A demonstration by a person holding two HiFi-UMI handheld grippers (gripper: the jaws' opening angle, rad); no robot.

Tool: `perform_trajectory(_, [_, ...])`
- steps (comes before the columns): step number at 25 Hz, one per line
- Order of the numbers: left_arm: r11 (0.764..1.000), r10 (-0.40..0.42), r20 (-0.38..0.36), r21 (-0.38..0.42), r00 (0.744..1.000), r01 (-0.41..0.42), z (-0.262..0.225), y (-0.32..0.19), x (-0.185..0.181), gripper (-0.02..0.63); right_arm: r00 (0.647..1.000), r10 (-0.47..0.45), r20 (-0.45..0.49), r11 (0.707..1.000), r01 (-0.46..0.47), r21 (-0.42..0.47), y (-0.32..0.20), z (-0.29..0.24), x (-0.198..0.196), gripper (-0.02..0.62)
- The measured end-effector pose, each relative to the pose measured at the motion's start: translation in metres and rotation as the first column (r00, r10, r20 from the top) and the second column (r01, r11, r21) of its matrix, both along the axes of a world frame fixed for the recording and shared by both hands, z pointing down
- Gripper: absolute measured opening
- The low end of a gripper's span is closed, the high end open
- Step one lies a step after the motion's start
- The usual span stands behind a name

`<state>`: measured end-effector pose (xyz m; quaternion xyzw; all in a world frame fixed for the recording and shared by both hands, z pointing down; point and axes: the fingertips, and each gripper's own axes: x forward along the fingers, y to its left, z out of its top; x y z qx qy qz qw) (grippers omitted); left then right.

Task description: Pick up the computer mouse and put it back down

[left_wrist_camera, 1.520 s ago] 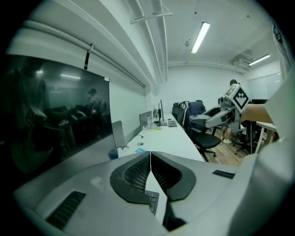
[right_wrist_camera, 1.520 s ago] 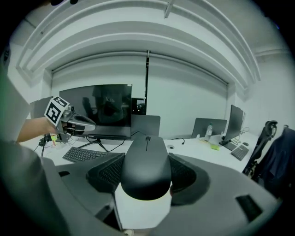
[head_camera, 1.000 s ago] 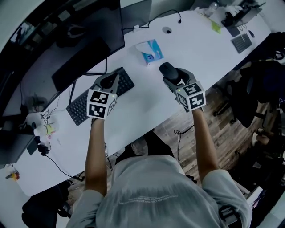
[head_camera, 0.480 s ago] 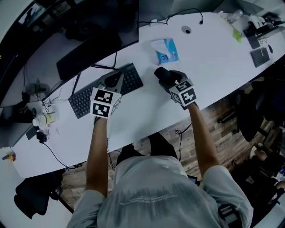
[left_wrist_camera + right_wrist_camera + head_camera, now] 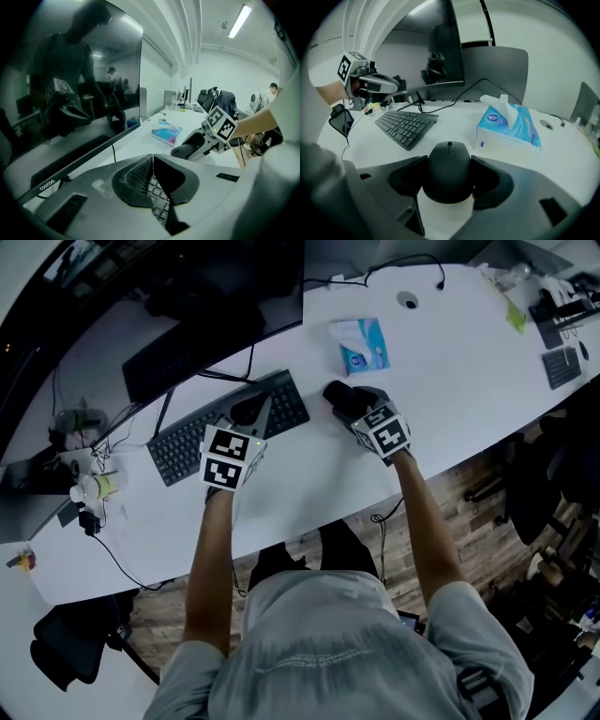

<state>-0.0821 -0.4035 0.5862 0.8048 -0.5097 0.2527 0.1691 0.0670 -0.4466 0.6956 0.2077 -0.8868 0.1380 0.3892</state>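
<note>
The black computer mouse (image 5: 449, 169) sits between the jaws of my right gripper (image 5: 449, 174), which is shut on its sides. In the head view the mouse (image 5: 337, 395) is over the white desk (image 5: 309, 474), between the keyboard and the tissue box, with the right gripper (image 5: 352, 407) behind it. Whether the mouse touches the desk I cannot tell. My left gripper (image 5: 247, 412) hovers over the keyboard's right end; its jaws (image 5: 153, 161) meet, holding nothing. From the left gripper view the right gripper (image 5: 197, 146) shows beside the tissue box.
A black keyboard (image 5: 230, 427) lies left of the mouse, in front of a dark monitor (image 5: 216, 324). A blue tissue box (image 5: 361, 343) stands just beyond the mouse, also in the right gripper view (image 5: 508, 124). Cables and a small bottle (image 5: 94, 488) crowd the desk's left end.
My right gripper, still shut on the mouse, has shifted left toward the keyboard. The left gripper stays shut over the keyboard's end. The head camera has turned.
</note>
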Motion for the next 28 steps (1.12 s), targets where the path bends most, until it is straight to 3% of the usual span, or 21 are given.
perform_trajectory(16, [0.999, 0.034, 0.012, -0.004, 0.999, -0.034, -0.002, 0.010, -0.004, 0.014, 0.999, 0.016, -0.042, 0.999, -0.014, 0.034, -0.002, 0.016, -0.003, 0.295])
perform_trajectory(24, [0.996, 0.081, 0.014, 0.037, 0.997, -0.081, -0.023, 0.019, -0.009, 0.014, 0.992, 0.127, -0.017, 0.989, -0.125, 0.074, 0.002, -0.019, 0.017, 0.326])
perform_trajectory(28, [0.989, 0.124, 0.016, 0.083, 0.992, -0.125, -0.042, 0.027, -0.004, 0.014, 0.979, 0.200, 0.030, 0.970, -0.202, 0.134, 0.010, -0.056, 0.034, 0.268])
